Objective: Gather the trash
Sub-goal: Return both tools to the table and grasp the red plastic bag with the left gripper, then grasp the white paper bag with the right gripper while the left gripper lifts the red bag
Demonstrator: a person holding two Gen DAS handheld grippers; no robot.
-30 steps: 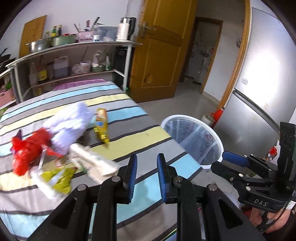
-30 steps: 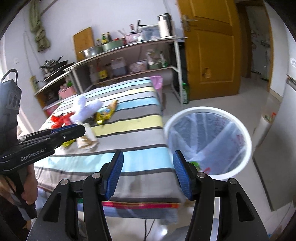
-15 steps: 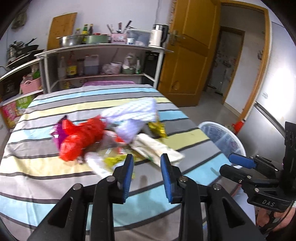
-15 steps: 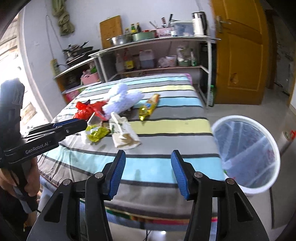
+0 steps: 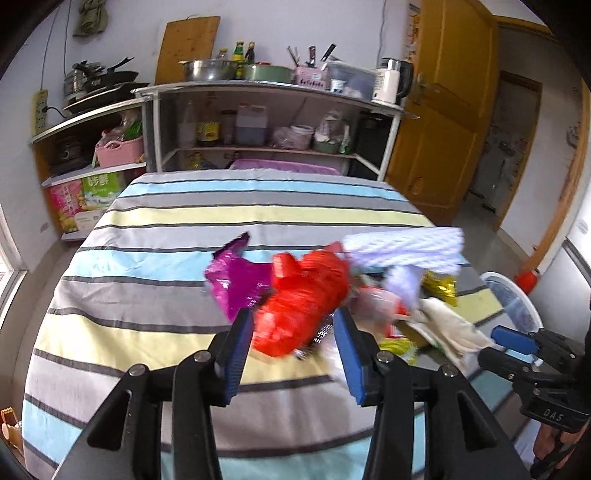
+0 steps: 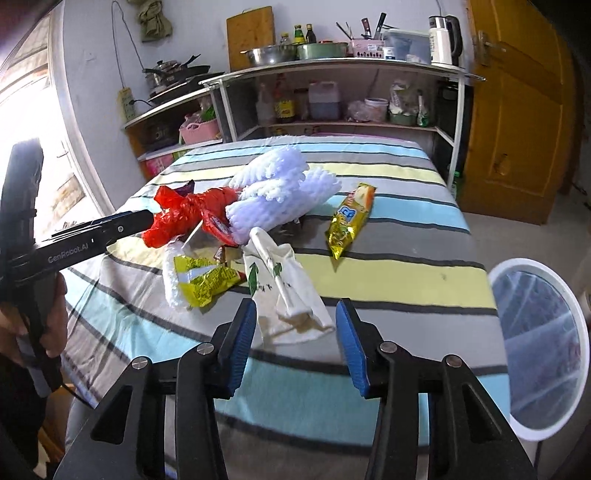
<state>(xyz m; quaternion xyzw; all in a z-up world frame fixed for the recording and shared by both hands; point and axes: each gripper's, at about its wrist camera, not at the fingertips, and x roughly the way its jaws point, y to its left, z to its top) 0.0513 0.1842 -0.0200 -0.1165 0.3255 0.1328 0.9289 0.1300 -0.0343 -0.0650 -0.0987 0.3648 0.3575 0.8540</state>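
Trash (image 6: 258, 229) lies heaped, crumpled and multicoloured.

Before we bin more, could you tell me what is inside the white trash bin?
The white trash bin has a clear liner; its bottom shows only a reddish blur, so I cannot identify contents.

Left gripper (image 5: 293, 345) has opened wider, closing on the red bag (image 5: 303, 299)

We note a striped bedcover (image 6: 388, 273), a shelf unit (image 6: 332, 70) carrying pots, bottles and a kettle (image 6: 441, 35), a pink basket (image 5: 119, 150) and a wooden door (image 5: 439, 122).
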